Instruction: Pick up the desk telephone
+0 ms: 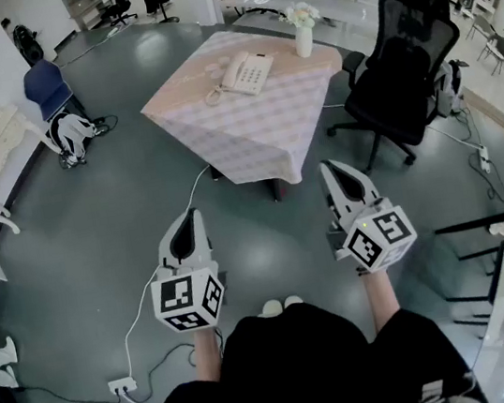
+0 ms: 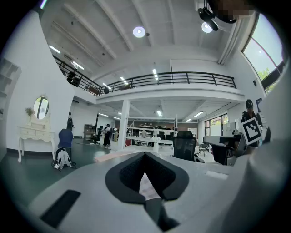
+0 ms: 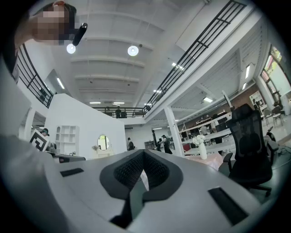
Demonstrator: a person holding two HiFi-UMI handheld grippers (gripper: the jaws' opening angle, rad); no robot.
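Note:
A white desk telephone [image 1: 246, 73] with a coiled cord lies on a table with a pale pink patterned cloth [image 1: 249, 120], far ahead of me in the head view. My left gripper [image 1: 192, 217] and right gripper [image 1: 330, 168] hang side by side over the grey floor, well short of the table. Both are shut with nothing between the jaws. In the left gripper view the shut left gripper [image 2: 144, 154] points level toward the table. The right gripper [image 3: 143, 154] in its own view is also shut, with the white vase [image 3: 203, 152] visible past it.
A white vase of flowers [image 1: 303, 31] stands on the table's far corner. A black office chair [image 1: 402, 72] sits right of the table. A white cable and power strip [image 1: 122, 387] lie on the floor at my left. A blue chair and bag [image 1: 62, 107] stand far left.

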